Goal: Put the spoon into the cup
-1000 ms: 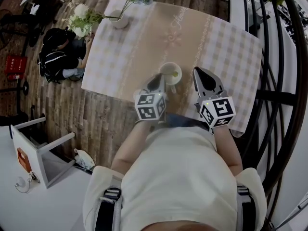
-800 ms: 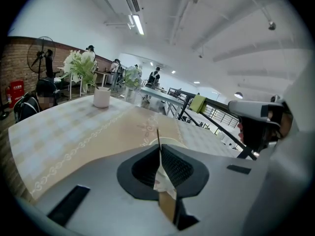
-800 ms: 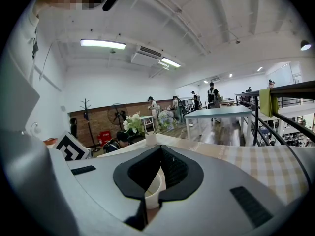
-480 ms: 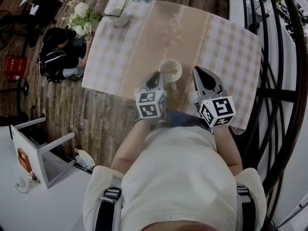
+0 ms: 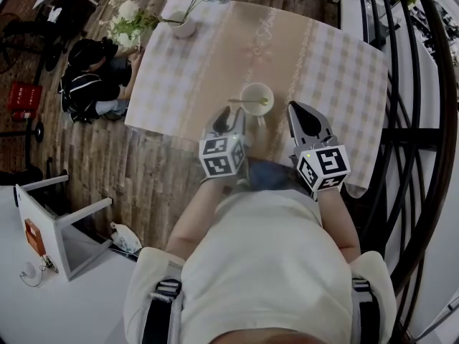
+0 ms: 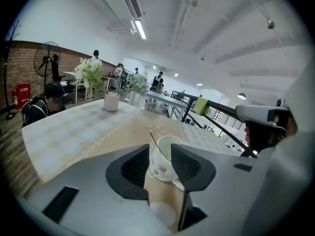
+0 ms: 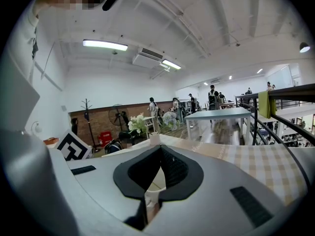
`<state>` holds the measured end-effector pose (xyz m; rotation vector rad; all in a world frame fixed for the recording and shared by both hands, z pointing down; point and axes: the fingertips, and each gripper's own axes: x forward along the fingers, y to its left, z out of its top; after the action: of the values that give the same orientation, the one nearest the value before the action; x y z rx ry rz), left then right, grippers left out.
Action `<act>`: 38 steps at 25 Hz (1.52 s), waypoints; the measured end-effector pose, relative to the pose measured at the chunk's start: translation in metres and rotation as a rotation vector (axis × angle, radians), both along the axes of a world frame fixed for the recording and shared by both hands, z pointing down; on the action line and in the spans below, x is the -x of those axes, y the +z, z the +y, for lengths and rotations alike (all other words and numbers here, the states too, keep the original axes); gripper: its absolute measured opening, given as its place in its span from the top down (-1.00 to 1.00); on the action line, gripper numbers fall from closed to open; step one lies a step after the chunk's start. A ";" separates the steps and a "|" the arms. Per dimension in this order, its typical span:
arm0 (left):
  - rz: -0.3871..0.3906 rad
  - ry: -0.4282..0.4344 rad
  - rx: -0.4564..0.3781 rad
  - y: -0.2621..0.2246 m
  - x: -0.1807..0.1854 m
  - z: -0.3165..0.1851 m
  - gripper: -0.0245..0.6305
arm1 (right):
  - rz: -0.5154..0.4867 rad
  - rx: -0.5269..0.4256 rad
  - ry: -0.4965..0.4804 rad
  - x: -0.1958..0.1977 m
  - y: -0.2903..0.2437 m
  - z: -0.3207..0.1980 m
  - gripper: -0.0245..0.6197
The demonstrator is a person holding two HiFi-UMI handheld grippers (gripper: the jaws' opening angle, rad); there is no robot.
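A white cup (image 5: 257, 99) stands on the checked tablecloth (image 5: 337, 70) near the table's front edge. The spoon (image 5: 247, 102) rests in the cup, its thin handle sticking out over the left rim. My left gripper (image 5: 226, 117) is just short of the cup, down and to its left. In the left gripper view its jaws (image 6: 160, 150) are opening, with nothing gripped; the cup (image 6: 165, 161) and spoon handle (image 6: 155, 142) show beyond the gap. My right gripper (image 5: 301, 115) hangs to the right of the cup, shut and empty (image 7: 160, 147).
A white vase with flowers (image 5: 183, 27) stands at the table's far left corner, also visible as the vase (image 6: 111, 101) in the left gripper view. A black railing (image 5: 423, 120) runs along the right. A backpack (image 5: 90, 84) and a white chair (image 5: 64, 221) are on the floor at left.
The left jaws have opened and let go of the spoon, which now lies in the cup. Both grippers have drawn back a little from the cup.
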<state>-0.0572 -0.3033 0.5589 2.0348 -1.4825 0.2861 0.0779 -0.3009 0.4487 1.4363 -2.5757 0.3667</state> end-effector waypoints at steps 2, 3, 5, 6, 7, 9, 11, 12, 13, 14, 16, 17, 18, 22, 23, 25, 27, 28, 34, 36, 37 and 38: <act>0.004 0.002 -0.007 -0.004 -0.001 -0.002 0.53 | -0.001 -0.001 0.000 -0.002 -0.001 -0.001 0.92; 0.005 0.003 -0.013 -0.007 -0.002 -0.002 0.53 | -0.001 -0.002 0.000 -0.002 -0.002 0.000 0.92; 0.009 0.001 -0.026 -0.014 0.001 0.003 0.53 | -0.001 -0.006 0.001 -0.001 -0.004 0.006 0.92; 0.013 -0.002 -0.033 -0.018 0.003 0.006 0.53 | -0.001 -0.008 0.002 0.001 -0.005 0.010 0.92; 0.017 -0.005 -0.038 -0.022 0.005 0.010 0.53 | -0.001 -0.010 0.002 0.002 -0.007 0.015 0.92; 0.022 -0.007 -0.051 -0.029 0.008 0.017 0.53 | -0.002 -0.015 0.003 0.005 -0.010 0.024 0.92; 0.016 -0.003 -0.067 -0.036 0.010 0.025 0.53 | -0.002 -0.021 0.003 0.008 -0.012 0.032 0.92; 0.013 0.000 -0.077 -0.039 0.011 0.029 0.53 | -0.002 -0.024 0.003 0.009 -0.013 0.037 0.92; 0.011 0.002 -0.085 -0.042 0.012 0.034 0.53 | -0.003 -0.027 0.002 0.010 -0.013 0.041 0.92; 0.011 0.005 -0.092 -0.045 0.013 0.038 0.53 | -0.003 -0.030 0.002 0.012 -0.014 0.046 0.92; 0.014 0.008 -0.108 -0.051 0.016 0.048 0.53 | -0.005 -0.038 0.003 0.015 -0.017 0.056 0.92; 0.016 0.009 -0.117 -0.054 0.018 0.054 0.53 | -0.005 -0.041 0.004 0.017 -0.019 0.062 0.92; 0.018 0.009 -0.126 -0.058 0.019 0.059 0.53 | -0.005 -0.045 0.004 0.018 -0.020 0.067 0.92; 0.025 0.007 -0.159 -0.073 0.027 0.078 0.55 | -0.002 -0.058 0.005 0.024 -0.025 0.087 0.92; 0.028 0.006 -0.166 -0.077 0.029 0.083 0.56 | -0.002 -0.061 0.006 0.026 -0.026 0.092 0.92; 0.038 0.000 -0.182 -0.084 0.034 0.092 0.59 | -0.002 -0.066 0.005 0.030 -0.029 0.102 0.92; 0.053 -0.012 -0.200 -0.091 0.039 0.102 0.65 | -0.002 -0.072 0.002 0.033 -0.029 0.112 0.92; 0.060 -0.019 -0.208 -0.094 0.041 0.107 0.68 | -0.002 -0.075 0.001 0.034 -0.029 0.117 0.92; 0.066 -0.036 -0.246 -0.108 0.054 0.135 0.85 | -0.005 -0.086 -0.004 0.044 -0.028 0.142 0.92; 0.068 -0.039 -0.261 -0.113 0.058 0.143 0.87 | -0.003 -0.090 -0.006 0.047 -0.028 0.150 0.92; 0.068 -0.040 -0.268 -0.115 0.059 0.148 0.88 | -0.001 -0.092 -0.008 0.048 -0.029 0.153 0.92; 0.068 -0.040 -0.275 -0.117 0.060 0.151 0.89 | 0.000 -0.094 -0.010 0.049 -0.029 0.157 0.92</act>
<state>-0.1171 -0.1520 0.4420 2.1991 -1.5902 -0.0051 0.0289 -0.1444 0.4196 1.4533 -2.6313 0.2468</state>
